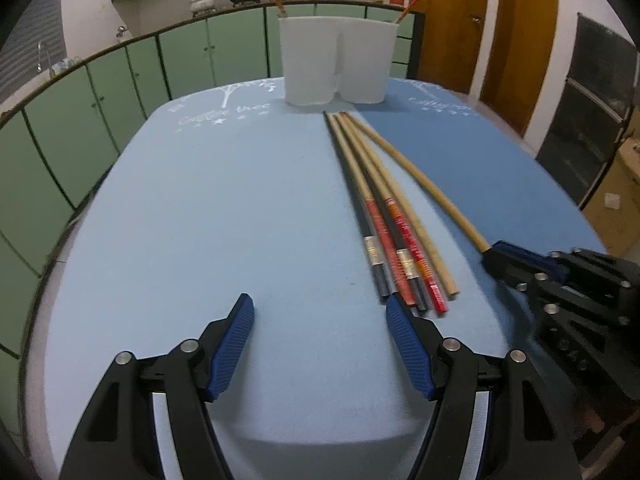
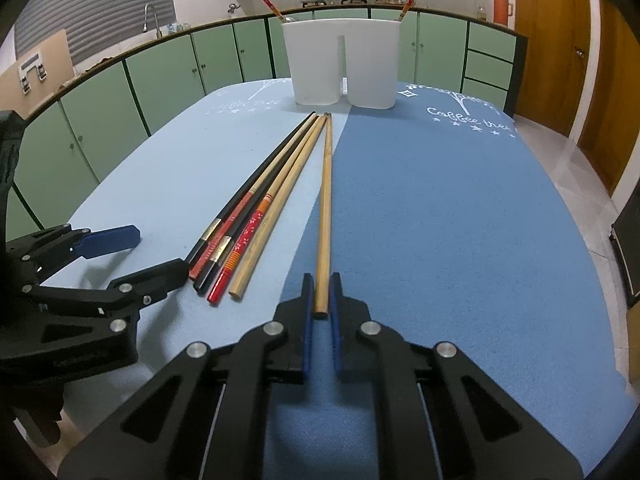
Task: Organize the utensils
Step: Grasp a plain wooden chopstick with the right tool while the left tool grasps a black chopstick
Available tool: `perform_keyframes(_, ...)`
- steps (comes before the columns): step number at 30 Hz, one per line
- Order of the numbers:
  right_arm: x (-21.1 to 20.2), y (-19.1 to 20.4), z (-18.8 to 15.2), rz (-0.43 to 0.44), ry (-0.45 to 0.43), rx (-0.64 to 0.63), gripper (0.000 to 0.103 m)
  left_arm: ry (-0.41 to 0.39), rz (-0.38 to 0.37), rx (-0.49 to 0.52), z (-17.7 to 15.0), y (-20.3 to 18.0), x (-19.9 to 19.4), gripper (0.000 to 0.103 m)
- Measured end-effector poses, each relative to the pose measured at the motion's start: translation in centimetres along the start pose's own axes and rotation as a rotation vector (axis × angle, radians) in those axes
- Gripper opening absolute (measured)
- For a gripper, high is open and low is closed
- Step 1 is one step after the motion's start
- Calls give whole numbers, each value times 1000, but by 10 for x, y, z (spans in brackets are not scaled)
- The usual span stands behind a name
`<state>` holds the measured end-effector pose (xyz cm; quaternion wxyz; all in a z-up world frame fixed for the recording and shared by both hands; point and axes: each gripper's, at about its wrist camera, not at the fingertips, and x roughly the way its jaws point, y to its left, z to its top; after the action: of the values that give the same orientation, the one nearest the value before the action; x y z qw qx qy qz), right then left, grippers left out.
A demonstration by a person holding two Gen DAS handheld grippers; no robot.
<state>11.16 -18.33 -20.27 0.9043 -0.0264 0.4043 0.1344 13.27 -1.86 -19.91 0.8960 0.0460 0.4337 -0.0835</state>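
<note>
Left wrist view. The left gripper (image 1: pixel 320 316) fills the bottom of the frame with its jaws wide apart and nothing between them; its right pad stands just beside the near ends of the chopsticks (image 1: pixel 384 216). These lie bundled side by side on the blue counter (image 1: pixel 224 208), running from lower right of centre up to the white holder (image 1: pixel 336 60) at top centre. One plain stick (image 1: pixel 416 172) splays off toward the right edge, where the right gripper (image 1: pixel 494 258) has hold of its near end. Two sticks already stand in the holder.

Right wrist view. The right gripper (image 2: pixel 321 296) sits at bottom centre, jaws drawn in on the butt of the plain stick (image 2: pixel 326 200), which runs straight up the frame to the holder (image 2: pixel 344 60); its far tip appears to rest on the counter (image 2: pixel 460 220). The other chopsticks (image 2: pixel 256 208) fan to its left, and the left gripper (image 2: pixel 160 256) waits open at the left edge.

Handling. The sticks look light, stiff, thin and smooth, so likely to roll or pivot in the pads; an end grip leaves a long lever, and a firm squeeze seems wise.

Room. The counter right of the stick is bare to its curved edge; the holder rim and the leaning sticks are the nearest obstacles.
</note>
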Motion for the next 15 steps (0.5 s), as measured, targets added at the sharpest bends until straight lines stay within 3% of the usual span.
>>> perform_keyframes(5, 0, -2, 0, 2, -1, 1, 7, -3, -30, -8, 2, -3, -1, 67)
perform_keyframes(11, 0, -3, -1, 3, -2, 2, 7, -1, -6, -13, 7, -7, 5, 67)
perform_keyframes(13, 0, -3, -1, 2, -2, 3, 7, -8, -1, -21, 7, -8, 6, 63)
perform_keyframes(15, 0, -3, 0, 3, -3, 5, 7, -22, 0, -18, 6, -11, 5, 52)
